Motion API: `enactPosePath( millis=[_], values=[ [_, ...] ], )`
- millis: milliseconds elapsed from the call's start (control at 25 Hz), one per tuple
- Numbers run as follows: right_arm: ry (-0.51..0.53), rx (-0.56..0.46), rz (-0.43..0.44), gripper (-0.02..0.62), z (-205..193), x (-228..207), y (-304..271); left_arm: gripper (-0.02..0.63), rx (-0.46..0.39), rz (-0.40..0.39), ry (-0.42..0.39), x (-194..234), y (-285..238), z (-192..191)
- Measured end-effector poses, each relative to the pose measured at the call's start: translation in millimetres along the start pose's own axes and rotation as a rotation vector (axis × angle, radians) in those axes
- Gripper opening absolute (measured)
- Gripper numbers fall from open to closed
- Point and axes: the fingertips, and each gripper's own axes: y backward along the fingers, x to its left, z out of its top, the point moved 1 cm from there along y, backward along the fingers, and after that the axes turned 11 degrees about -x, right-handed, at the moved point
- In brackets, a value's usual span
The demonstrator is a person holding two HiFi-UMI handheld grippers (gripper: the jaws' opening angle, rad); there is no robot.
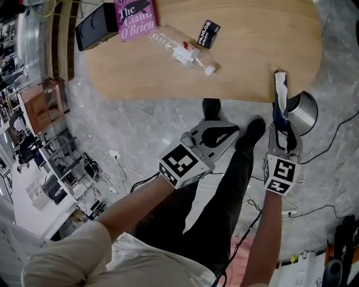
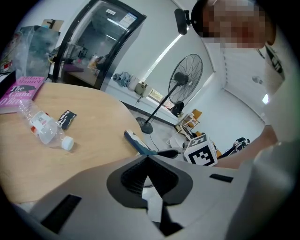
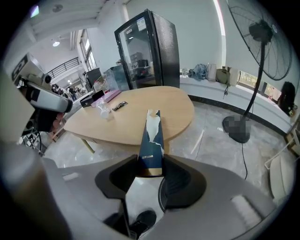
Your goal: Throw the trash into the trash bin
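My right gripper [image 1: 284, 128] [image 3: 151, 169] is shut on a long dark blue torn wrapper [image 1: 280, 92] [image 3: 152, 138], which sticks out upright past the table's near edge. The wrapper [image 2: 135, 142] also shows in the left gripper view beside the right gripper's marker cube [image 2: 201, 152]. My left gripper [image 1: 227, 133] [image 2: 147, 158] hangs over the floor in front of the table, shut, with nothing between its pads. On the wooden table [image 1: 252, 50] lie a crushed clear plastic bottle [image 1: 182, 50] [image 2: 44, 129] and a small black packet [image 1: 208, 32] [image 2: 66, 118]. No trash bin is in view.
A pink book [image 1: 134, 17] and a black box [image 1: 95, 25] sit at the table's far left. A standing fan [image 3: 262, 33] has its round base [image 1: 303, 109] on the floor right of the wrapper. The person's black shoes [image 1: 211, 106] stand below the table edge. Cables [image 1: 331, 140] cross the floor.
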Motion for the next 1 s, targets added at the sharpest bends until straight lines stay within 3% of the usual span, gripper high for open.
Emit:
enactPosePath(
  millis=[480, 1000],
  values=[
    [-0.089, 0.034, -0.151, 0.183, -67.4, -57.5, 45.7, 0.006, 0.054, -0.042, -0.044, -28.1, -22.6, -21.5],
    [-0.108, 0.194, -0.153, 0.184, -149.3, -76.9, 30.2, 0.006, 0.119, -0.052, -0.039, -39.1, -44.2, -56.1]
  ],
)
